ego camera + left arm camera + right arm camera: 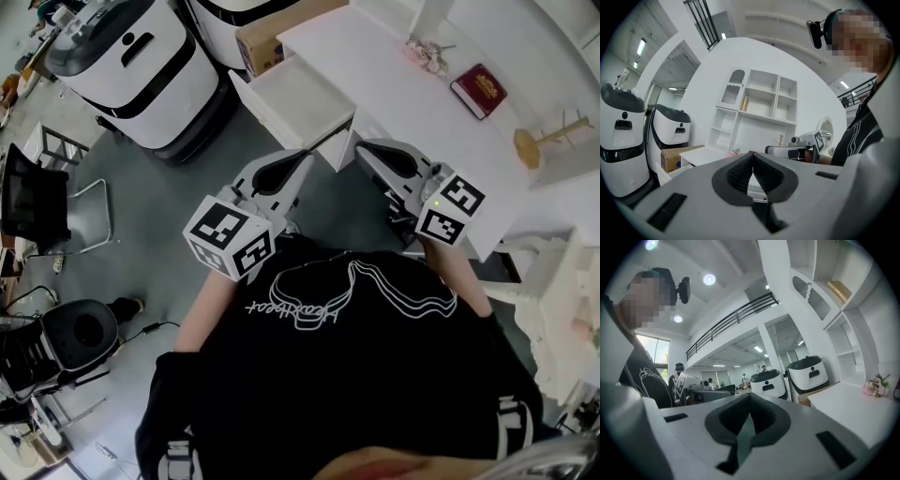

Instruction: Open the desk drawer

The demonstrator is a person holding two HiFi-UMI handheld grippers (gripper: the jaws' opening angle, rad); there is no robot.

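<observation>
In the head view the white desk (394, 89) stands at the upper right, and its drawer (298, 101) is pulled out toward the floor, showing an empty white inside. Both grippers are held close to the person's chest, short of the drawer and apart from it. My left gripper (307, 153) points at the drawer's near corner; in its own view my left gripper (752, 153) has the jaws met with nothing between them. My right gripper (360, 147) hovers beside the desk front, and in the right gripper view my right gripper (750, 394) is also shut and empty.
Two white robots (131, 66) and a cardboard box (267, 37) stand left of the desk. A red book (479, 90), pink flowers (427, 54) and a wooden stand (548, 141) lie on the desktop. A black chair (37, 202) is at far left. A white shelf unit (759, 112) rises behind the desk.
</observation>
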